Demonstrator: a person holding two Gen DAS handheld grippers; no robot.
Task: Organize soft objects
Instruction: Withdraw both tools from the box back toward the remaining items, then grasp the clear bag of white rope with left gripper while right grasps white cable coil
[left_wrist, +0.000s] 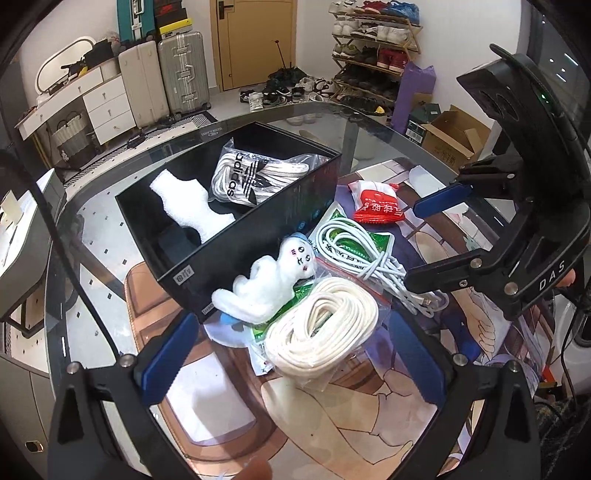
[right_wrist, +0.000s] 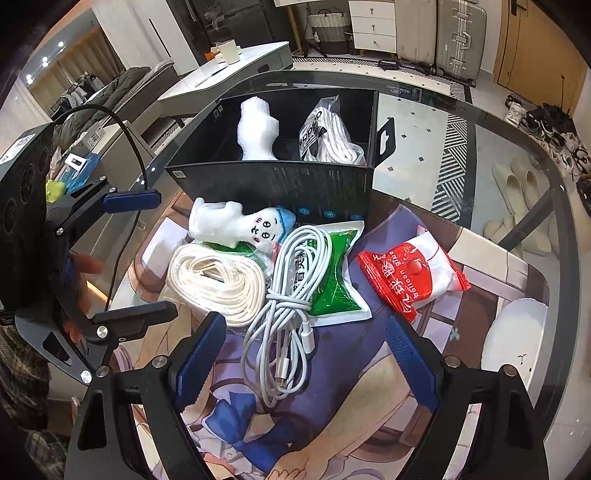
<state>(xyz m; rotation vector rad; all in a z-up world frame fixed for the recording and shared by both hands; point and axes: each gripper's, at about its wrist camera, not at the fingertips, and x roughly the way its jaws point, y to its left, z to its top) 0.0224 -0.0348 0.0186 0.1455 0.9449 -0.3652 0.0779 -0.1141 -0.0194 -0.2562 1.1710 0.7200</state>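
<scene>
Both grippers, left gripper (left_wrist: 291, 354) and right gripper (right_wrist: 306, 354), hang wide and empty over coiled white rope (left_wrist: 321, 328) and white cable (right_wrist: 288, 295) at mid-frame, below the black box (right_wrist: 273, 184) holding bagged laces (right_wrist: 332, 136)

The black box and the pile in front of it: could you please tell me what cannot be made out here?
- Black box floor, right wrist view: hidden by its near wall.
- Green packet, left wrist view: covered by white cable and plush toy.
- Packet print, both views: too small.
</scene>
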